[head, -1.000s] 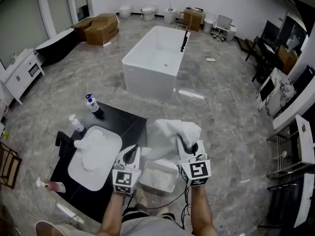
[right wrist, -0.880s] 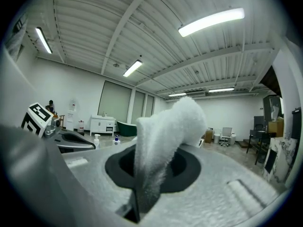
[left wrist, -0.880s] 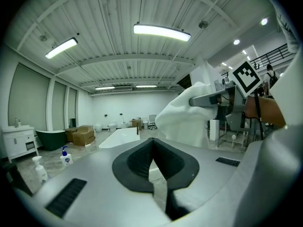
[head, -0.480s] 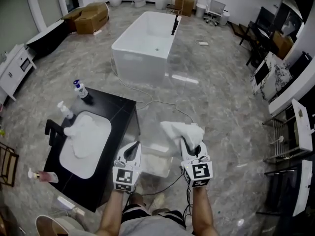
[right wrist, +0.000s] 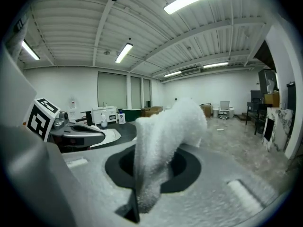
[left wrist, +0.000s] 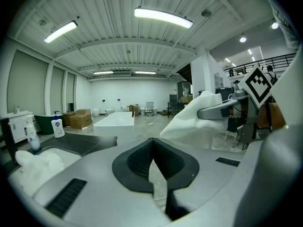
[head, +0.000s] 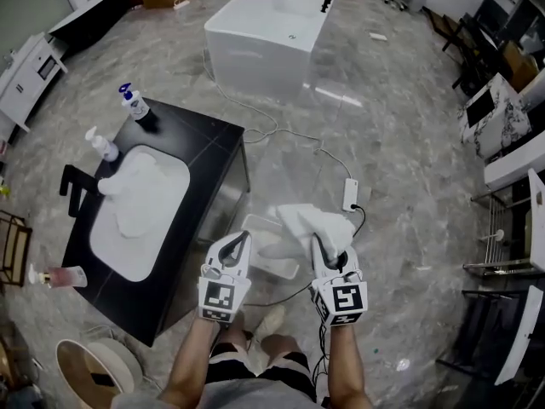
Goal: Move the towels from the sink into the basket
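The right hand-held gripper [head: 328, 247] clamps a towel [head: 308, 221] just over the basket [head: 259, 228]; the left hand-held gripper [head: 242, 239] is closed, empty. Next move, likely: lower and release.

right tongs [head: 322, 244] grip a white towel [head: 308, 222] above the basket [head: 257, 223] beside the black vanity [head: 200, 156].
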`<state>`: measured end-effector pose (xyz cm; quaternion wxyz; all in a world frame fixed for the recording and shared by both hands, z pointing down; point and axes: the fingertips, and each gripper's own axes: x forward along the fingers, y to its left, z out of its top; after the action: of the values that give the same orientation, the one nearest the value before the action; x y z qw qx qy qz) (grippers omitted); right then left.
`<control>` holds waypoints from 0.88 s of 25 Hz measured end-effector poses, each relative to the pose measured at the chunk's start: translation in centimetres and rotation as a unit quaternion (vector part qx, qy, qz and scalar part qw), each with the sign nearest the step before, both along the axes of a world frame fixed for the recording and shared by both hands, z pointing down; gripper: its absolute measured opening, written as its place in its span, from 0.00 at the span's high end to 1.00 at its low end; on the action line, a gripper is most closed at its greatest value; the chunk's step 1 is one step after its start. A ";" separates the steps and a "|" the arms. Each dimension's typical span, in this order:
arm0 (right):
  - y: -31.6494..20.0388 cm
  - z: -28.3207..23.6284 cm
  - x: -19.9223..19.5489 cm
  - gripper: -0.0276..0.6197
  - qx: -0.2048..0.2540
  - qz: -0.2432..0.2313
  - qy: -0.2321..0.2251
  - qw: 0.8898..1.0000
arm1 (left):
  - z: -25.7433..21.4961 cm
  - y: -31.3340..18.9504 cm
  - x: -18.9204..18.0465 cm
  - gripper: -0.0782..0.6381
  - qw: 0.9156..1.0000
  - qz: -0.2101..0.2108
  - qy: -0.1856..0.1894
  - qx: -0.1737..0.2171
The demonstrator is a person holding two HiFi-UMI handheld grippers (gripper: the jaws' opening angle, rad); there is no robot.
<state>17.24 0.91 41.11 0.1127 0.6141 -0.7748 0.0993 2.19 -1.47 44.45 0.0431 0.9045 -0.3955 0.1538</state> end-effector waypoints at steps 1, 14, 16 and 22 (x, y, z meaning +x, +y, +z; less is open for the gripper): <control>-0.3 1.4 -0.2 0.86 -0.005 -0.004 -0.003 1.000 | 1.2 -0.3 0.0 0.88 1.000 0.001 -0.003 -0.003; -4.1 22.7 -3.5 0.86 -0.081 -0.027 -0.034 0.996 | 19.5 -4.5 -1.7 0.88 0.998 -0.006 -0.025 -0.049; -4.3 26.6 -4.0 0.86 -0.094 -0.027 -0.040 0.994 | 22.8 -4.9 -2.2 0.88 0.998 -0.005 -0.031 -0.051; -4.7 37.8 -4.7 0.86 -0.127 -0.022 -0.050 0.990 | 32.0 -5.0 -3.0 0.88 0.996 0.004 -0.044 -0.072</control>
<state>12.56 -3.81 78.92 0.1533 0.5721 -0.7737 0.2247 -0.81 -6.52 76.46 0.0900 0.8929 -0.3813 0.2218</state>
